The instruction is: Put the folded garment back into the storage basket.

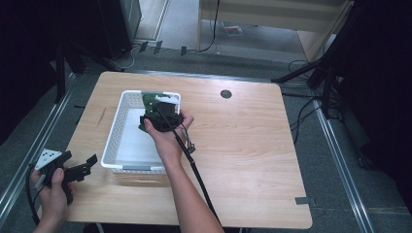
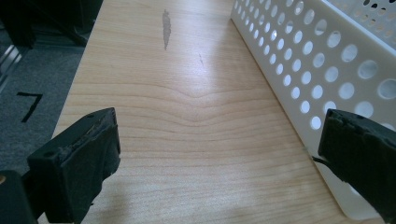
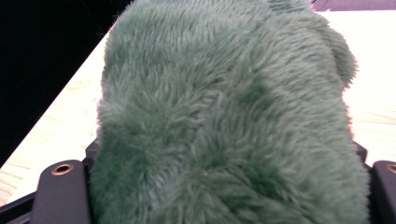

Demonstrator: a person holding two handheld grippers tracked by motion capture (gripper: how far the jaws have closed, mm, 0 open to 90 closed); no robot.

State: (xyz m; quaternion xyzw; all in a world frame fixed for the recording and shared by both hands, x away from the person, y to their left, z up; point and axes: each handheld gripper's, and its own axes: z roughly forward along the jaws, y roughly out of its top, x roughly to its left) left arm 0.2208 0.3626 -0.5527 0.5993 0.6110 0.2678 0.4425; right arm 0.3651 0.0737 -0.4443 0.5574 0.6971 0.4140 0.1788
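So the thing being handled is a green plush toy point(image 3: 224, 116), fuzzy fake fur, can't tell what animal it's meant to be. The right gripper point(image 1: 163, 116) has it pinched between its jaws, and in the right gripper view the fur bulges up right between them. From the high view it's being held over the far end of the white perforated basket point(image 1: 114, 127), right around the rim, so my guess is it's either going in or coming out, can't say which.

The basket sits on the left half of the wooden table point(image 1: 243, 145). The left gripper point(image 1: 80, 170) hangs back at the near left corner, jaws spread wide with nothing between them, just beside the basket's side wall. Looks like it's parked out of the way, maybe ready to steady the basket.
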